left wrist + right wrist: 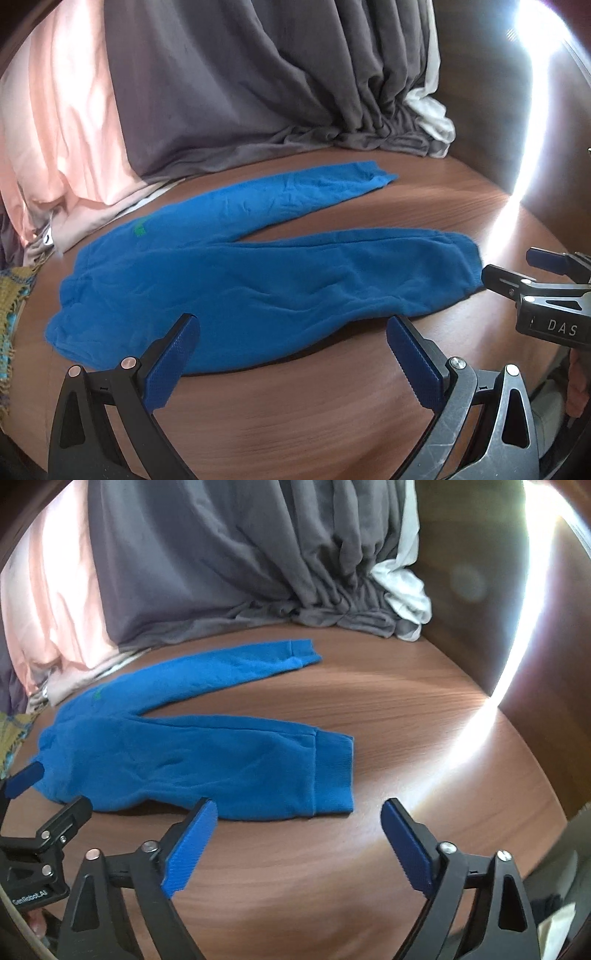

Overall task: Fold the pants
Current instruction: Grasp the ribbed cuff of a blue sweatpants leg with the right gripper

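Note:
Blue pants lie flat on a brown wooden table, waist to the left and both legs spread toward the right. A small green mark sits near the waist. My left gripper is open just in front of the near edge of the pants, at the near leg's thigh, with nothing between its pads. My right gripper is open in front of the near leg's cuff, apart from the cloth. Each gripper shows in the other's view: the right gripper by the cuff, the left gripper by the waist.
Grey fabric hangs behind the pants and bunches on the table's far edge, with pink cloth to its left and white cloth to its right. A wooden wall with a bright sun streak closes the right side. Patterned yellow-blue fabric lies far left.

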Motion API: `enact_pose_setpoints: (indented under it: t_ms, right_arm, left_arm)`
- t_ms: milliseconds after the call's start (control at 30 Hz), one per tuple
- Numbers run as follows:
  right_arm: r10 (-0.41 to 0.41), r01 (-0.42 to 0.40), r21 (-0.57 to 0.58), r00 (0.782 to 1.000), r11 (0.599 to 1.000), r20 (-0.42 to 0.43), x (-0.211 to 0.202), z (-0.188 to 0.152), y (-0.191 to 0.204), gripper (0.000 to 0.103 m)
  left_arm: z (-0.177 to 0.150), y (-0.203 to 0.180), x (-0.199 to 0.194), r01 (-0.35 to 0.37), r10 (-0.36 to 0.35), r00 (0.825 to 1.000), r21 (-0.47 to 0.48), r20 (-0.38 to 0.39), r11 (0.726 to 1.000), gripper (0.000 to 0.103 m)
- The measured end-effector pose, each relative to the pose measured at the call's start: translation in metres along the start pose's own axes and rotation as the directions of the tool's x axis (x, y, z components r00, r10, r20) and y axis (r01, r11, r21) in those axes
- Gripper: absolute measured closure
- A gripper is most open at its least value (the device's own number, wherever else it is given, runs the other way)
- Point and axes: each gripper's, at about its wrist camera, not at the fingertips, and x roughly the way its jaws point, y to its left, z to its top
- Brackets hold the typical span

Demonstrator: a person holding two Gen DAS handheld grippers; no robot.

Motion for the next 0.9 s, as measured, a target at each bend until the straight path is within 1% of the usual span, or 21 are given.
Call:
enact_pose_setpoints:
  t_ms: [200, 400, 500, 567, 600, 633, 700, 733, 767, 833, 900]
  right_arm:
    - [0.047, -0.048, -0.036, 0.998, 0.998, -0.036, 0.032, -0.001, -0.013, 0.023]
    - [0.063, -0.068, -0.065, 0.995, 0.996, -0.082, 0.058, -0.004, -0.019, 0.031]
    - [0.060, -0.068, -0.078, 0.993, 0.995, -0.103, 0.065, -0.006, -0.018, 0.040]
    - [0.055, -0.066, -0.086, 0.991, 0.994, -0.122, 0.070, -0.008, -0.019, 0.051]
    - [0.057, -0.069, -0.086, 0.990, 0.994, -0.129, 0.072, -0.008, -0.020, 0.053]
    - [0.060, -0.071, -0.082, 0.990, 0.994, -0.130, 0.072, -0.009, -0.021, 0.058]
    - [0.069, -0.080, -0.083, 0.990, 0.993, -0.125, 0.071, -0.009, -0.022, 0.063]
    - [0.069, -0.080, -0.090, 0.990, 0.993, -0.120, 0.070, -0.009, -0.022, 0.071]
    - [0.070, -0.081, -0.098, 0.991, 0.992, -0.117, 0.070, -0.010, -0.022, 0.075]
    - [0.070, -0.082, -0.109, 0.992, 0.991, -0.107, 0.067, -0.009, -0.021, 0.079]
    - [0.072, -0.081, -0.109, 0.994, 0.991, -0.084, 0.060, -0.005, -0.022, 0.080]
  left_arm:
    - [-0.002, -0.013, 0.026, -0.059, 0.057, 0.997, -0.023, -0.053, 0.998, 0.000]
    - [-0.008, -0.015, 0.038, -0.099, 0.094, 0.991, -0.042, -0.094, 0.994, 0.000]
    - [-0.010, -0.015, 0.040, -0.107, 0.101, 0.989, -0.046, -0.108, 0.993, 0.000]
    - [-0.011, -0.016, 0.041, -0.110, 0.104, 0.988, -0.045, -0.113, 0.993, 0.000]
    - [-0.010, -0.018, 0.041, -0.109, 0.104, 0.988, -0.045, -0.114, 0.993, 0.000]
    - [-0.010, -0.018, 0.042, -0.108, 0.102, 0.988, -0.044, -0.116, 0.993, 0.000]
    - [-0.011, -0.020, 0.042, -0.105, 0.100, 0.988, -0.041, -0.116, 0.994, 0.000]
    - [-0.011, -0.022, 0.043, -0.104, 0.099, 0.988, -0.039, -0.118, 0.994, 0.000]
    - [-0.010, -0.022, 0.043, -0.102, 0.097, 0.988, -0.036, -0.119, 0.994, 0.000]
    - [-0.009, -0.023, 0.044, -0.101, 0.096, 0.988, -0.037, -0.117, 0.994, 0.000]
    - [-0.010, -0.024, 0.045, -0.099, 0.093, 0.988, -0.041, -0.122, 0.994, 0.000]
